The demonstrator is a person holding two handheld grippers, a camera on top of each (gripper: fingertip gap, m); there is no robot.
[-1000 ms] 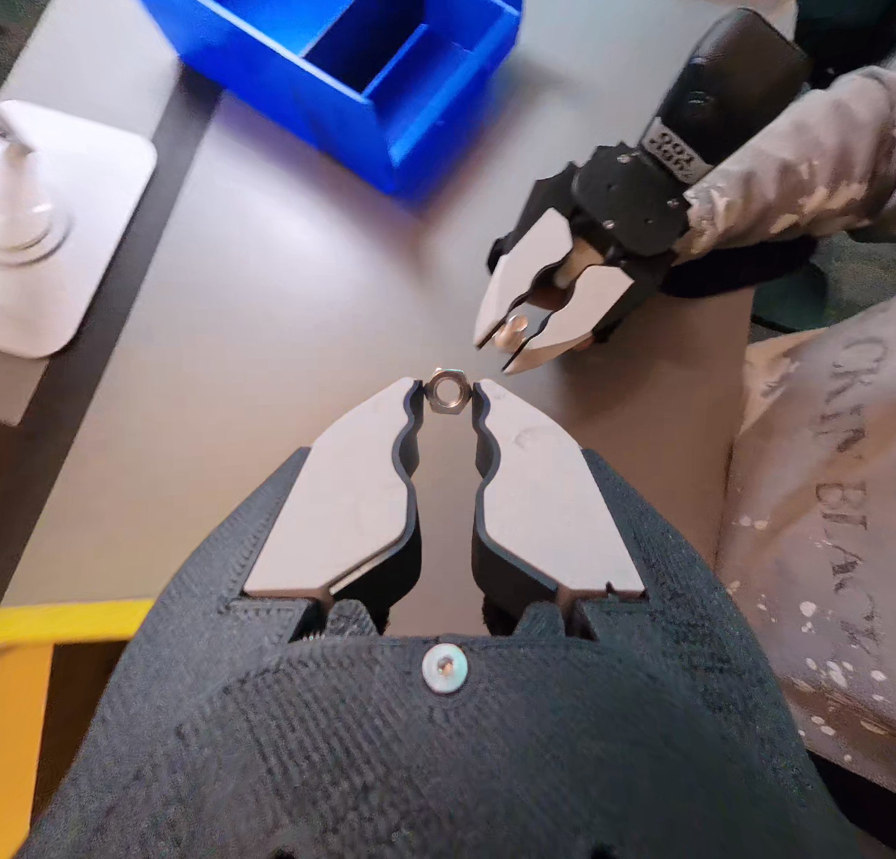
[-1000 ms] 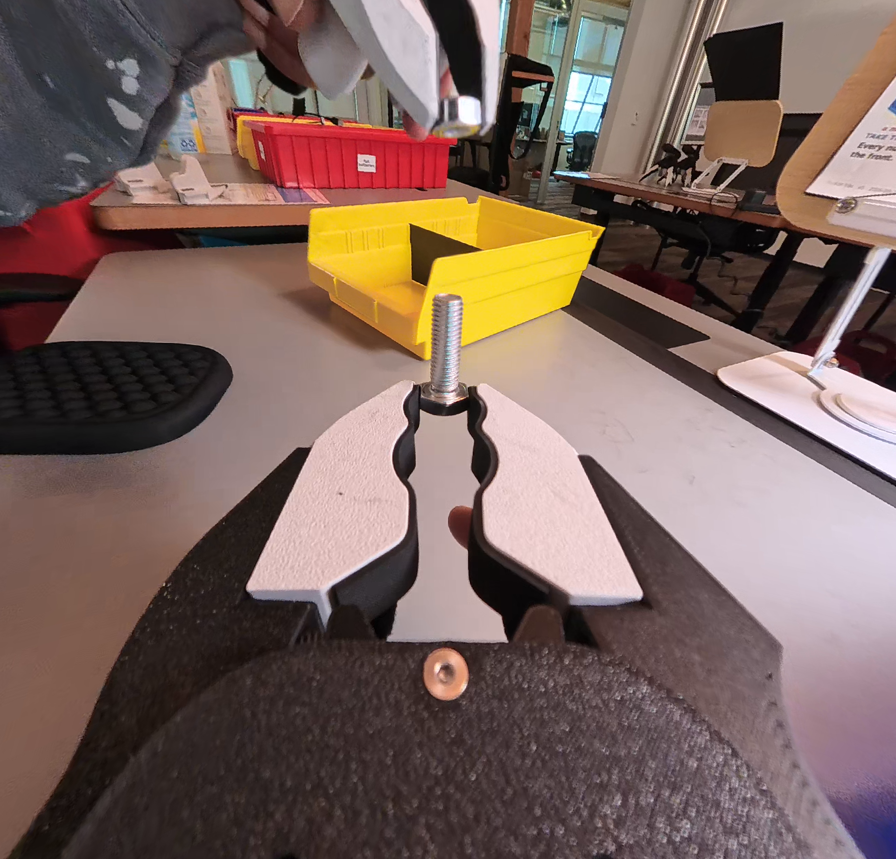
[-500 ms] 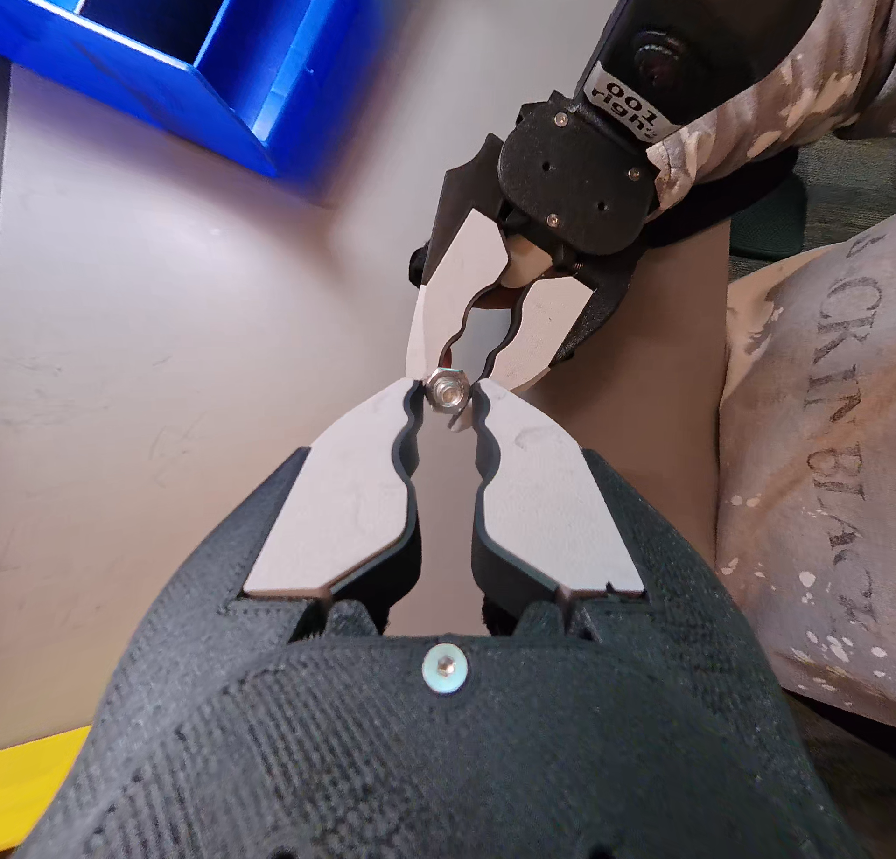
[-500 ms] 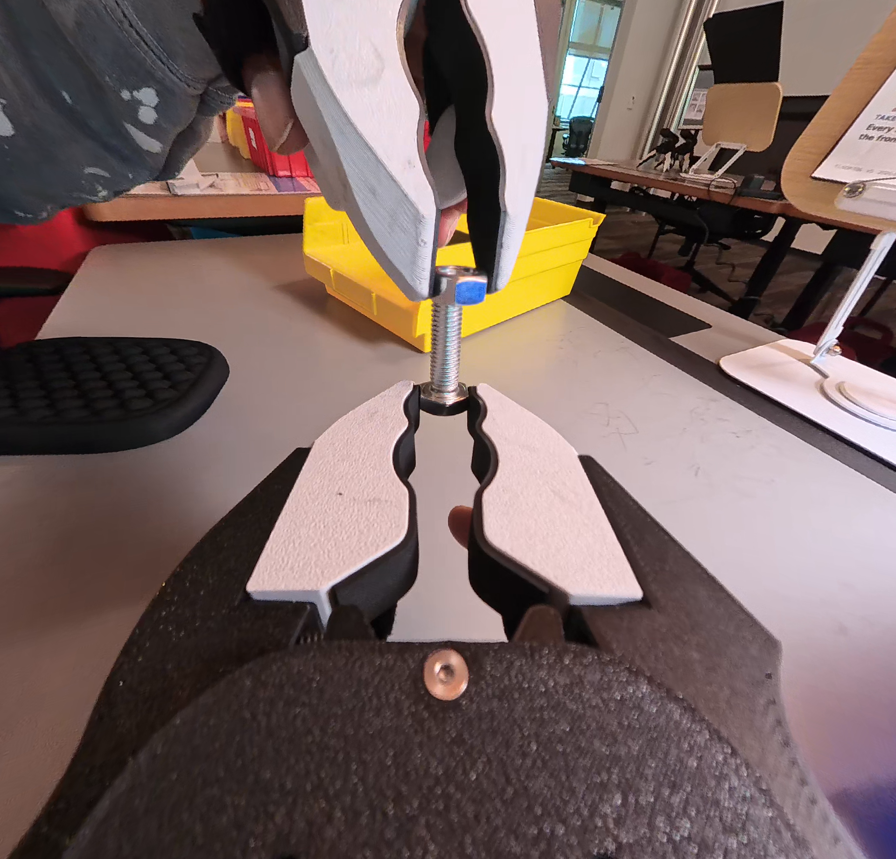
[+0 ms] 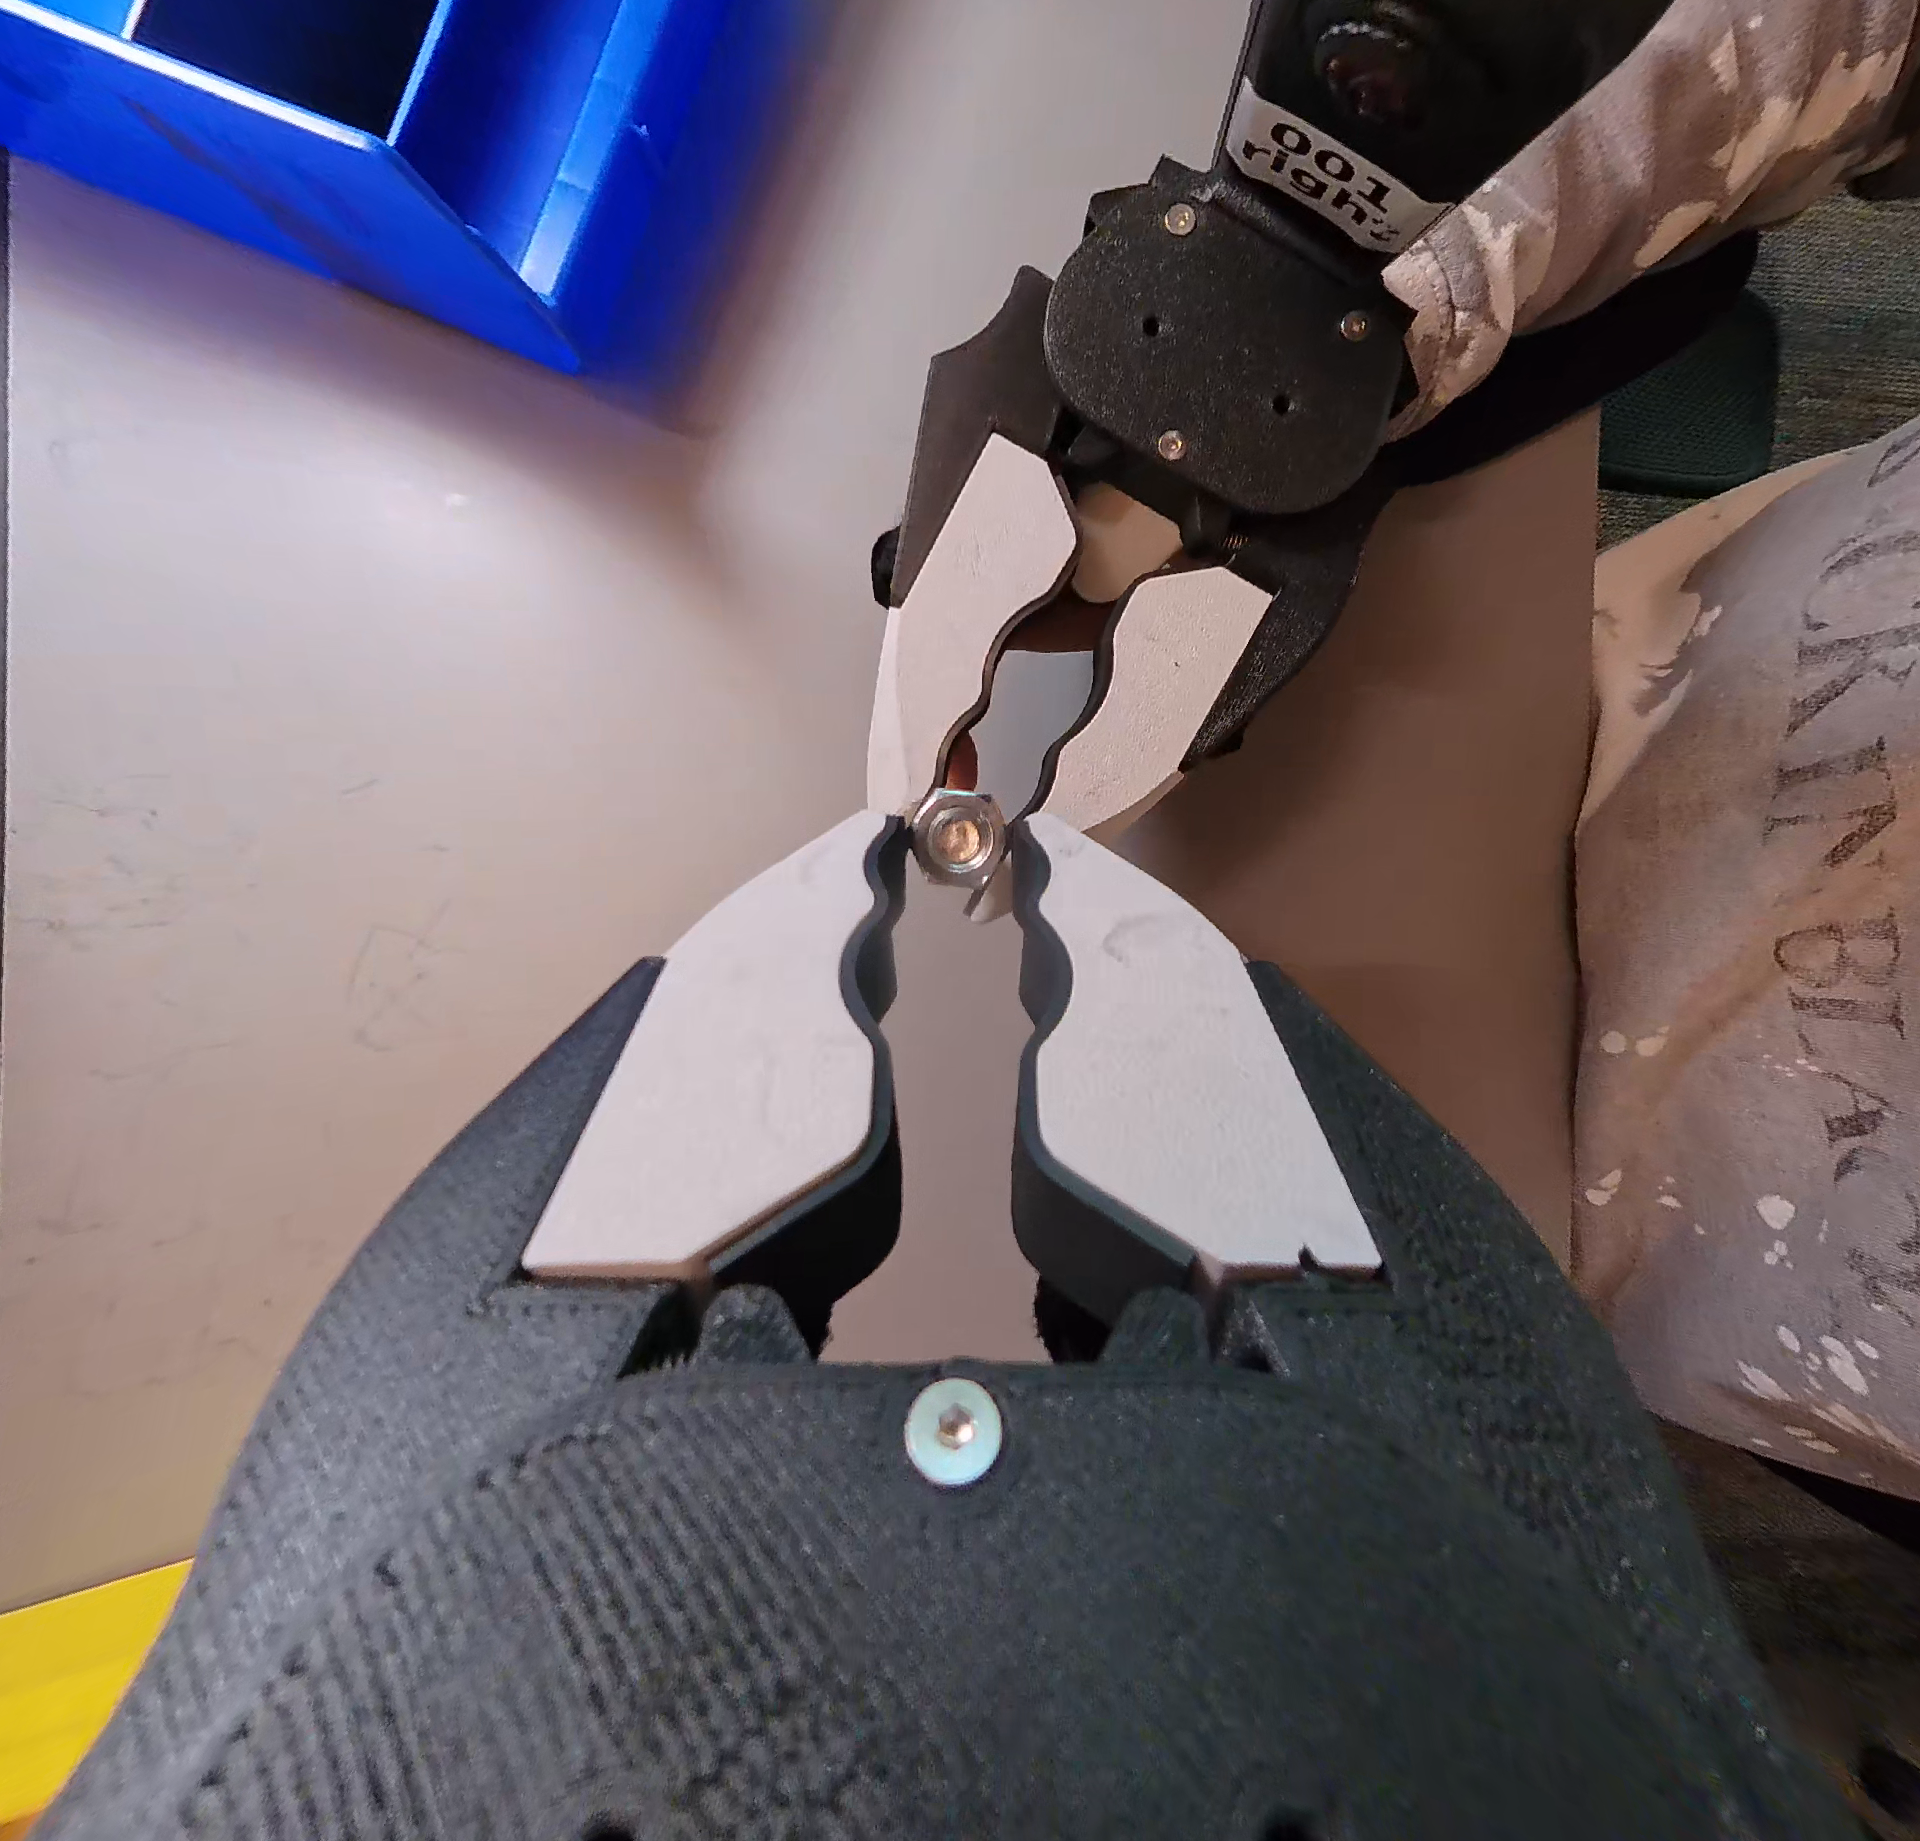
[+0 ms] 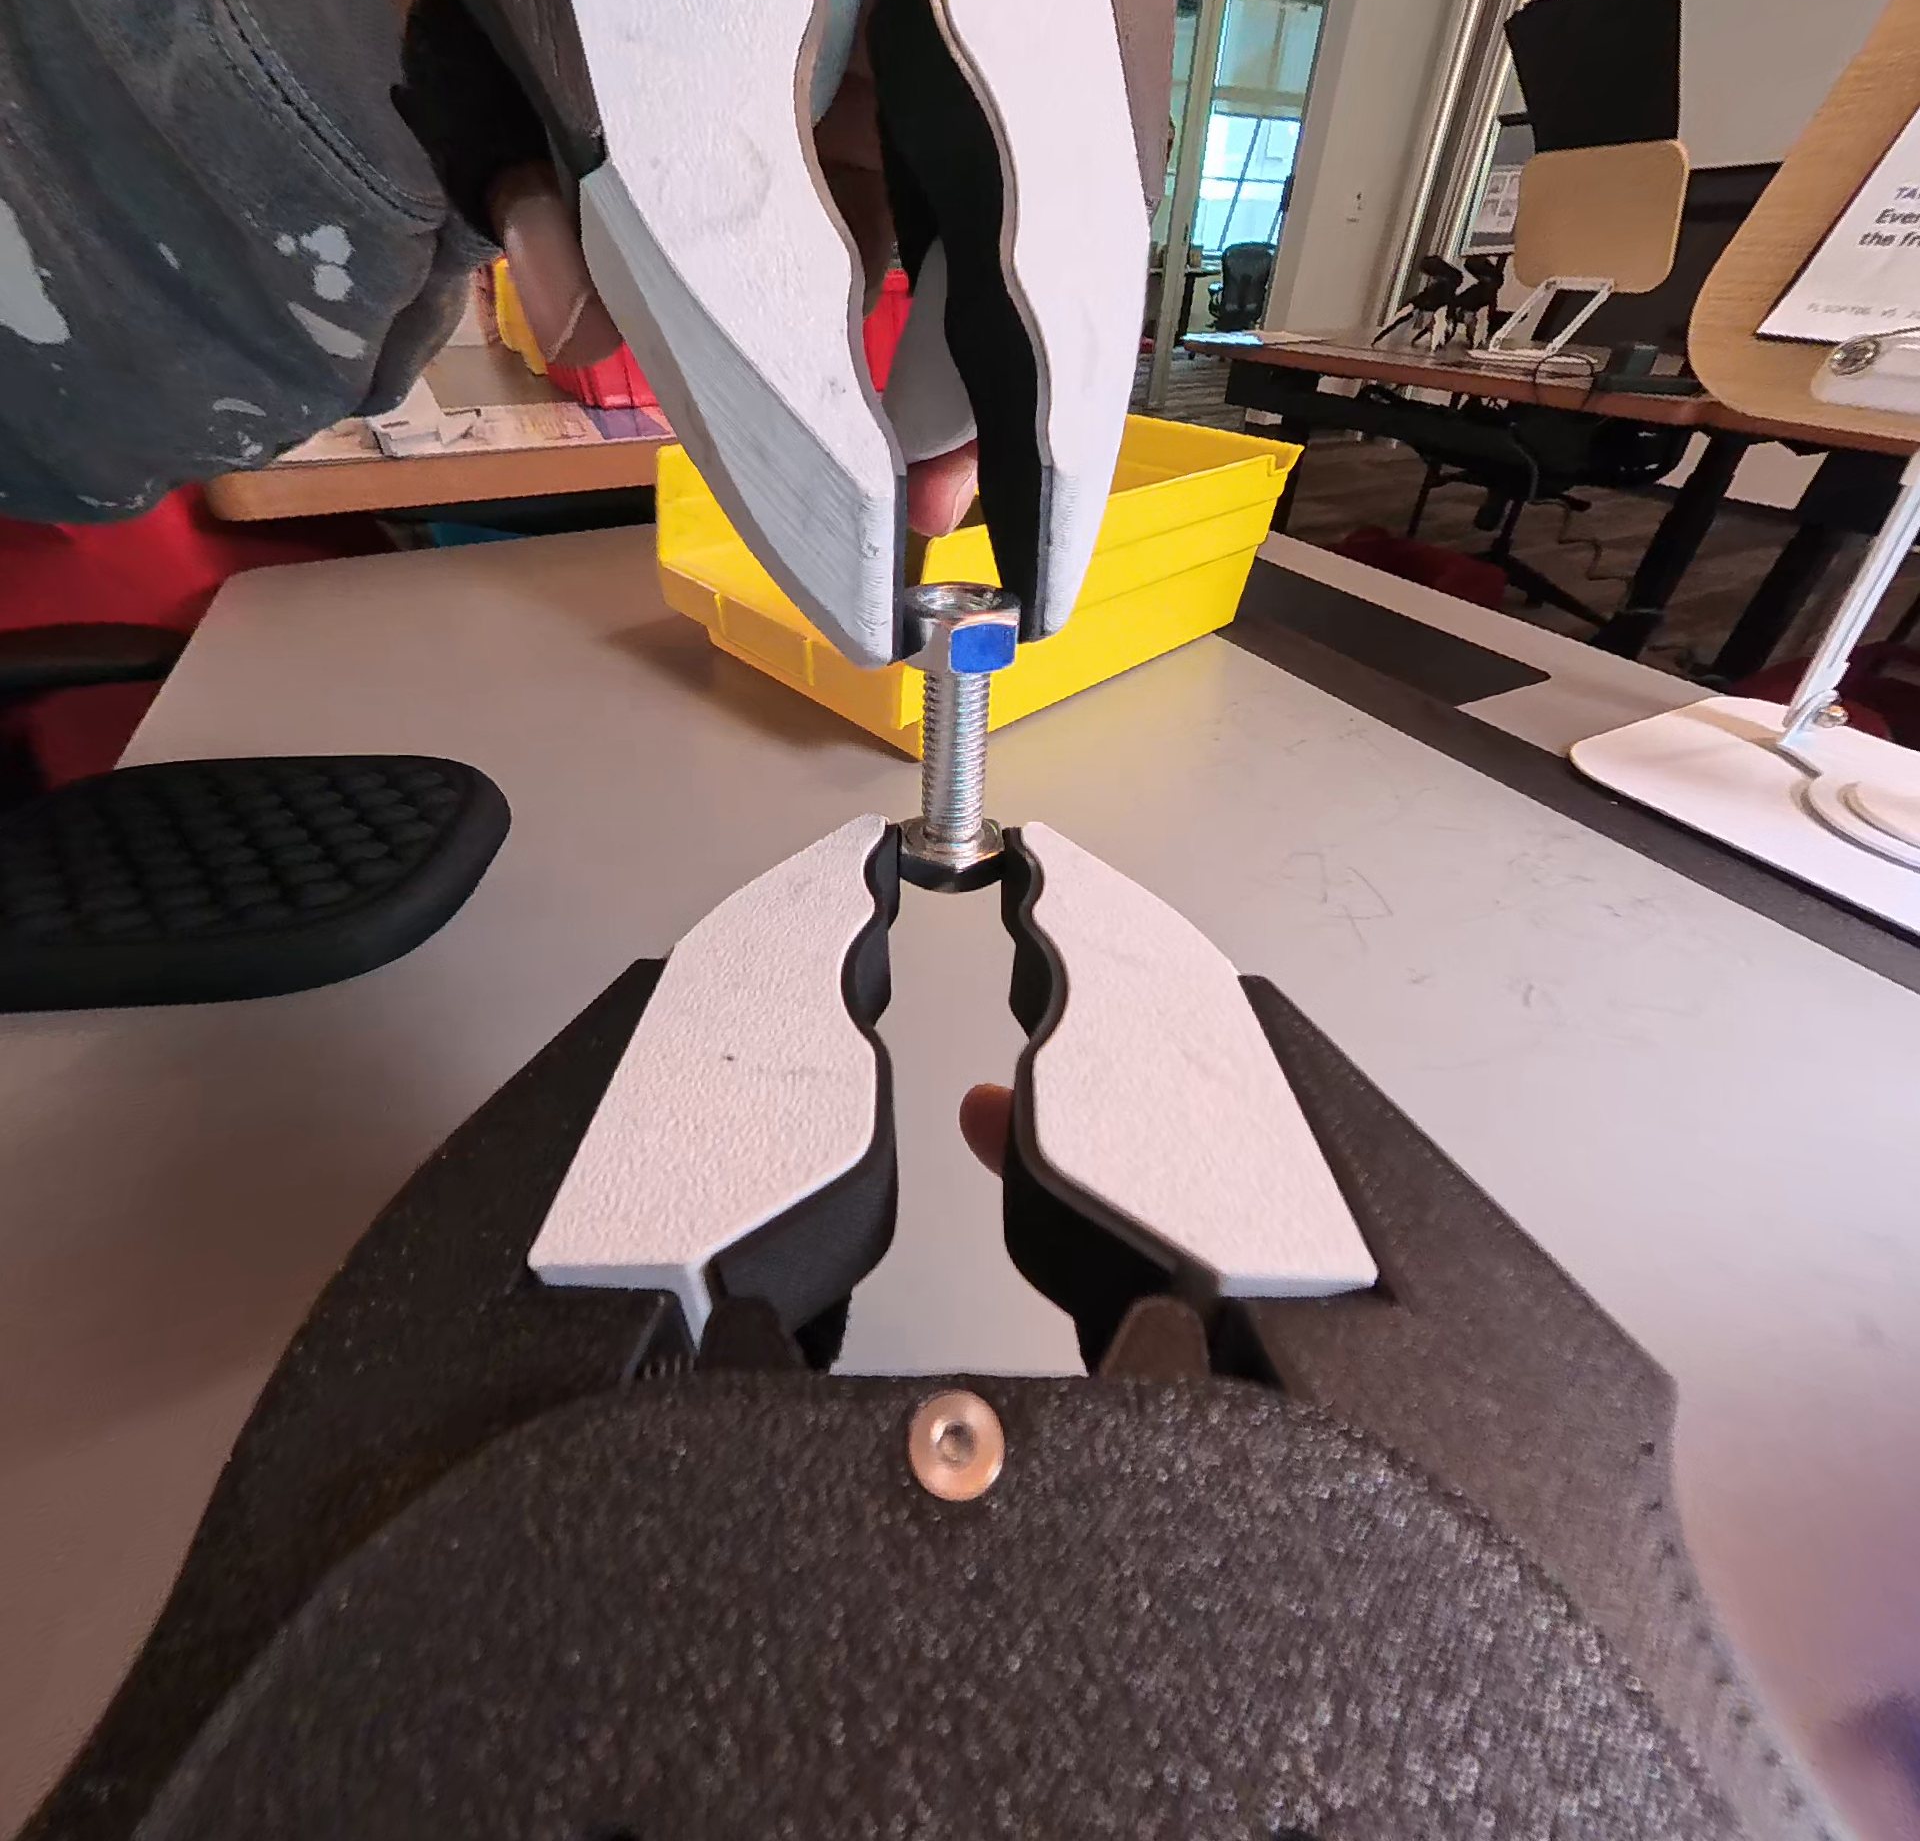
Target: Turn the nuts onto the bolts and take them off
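The bolt point(image 6: 957, 752) was held upright above the bench point(image 6: 1351, 918), its hexagonal head clamped at the tips of the right tongs point(image 6: 954, 856) and its threaded shank pointing straight up. The nut point(image 6: 961, 630) was gripped by the left tongs point(image 5: 954, 849), which reached down from above, and it sat at the very top of the shank. In the left wrist view the shank's end showed centred in the bore of the nut, so bore and long axis appeared aligned. Whether any thread had caught could not be told. The coming move was judged to be a turn about that vertical axis, with the nut kept square to avoid cross-threading.
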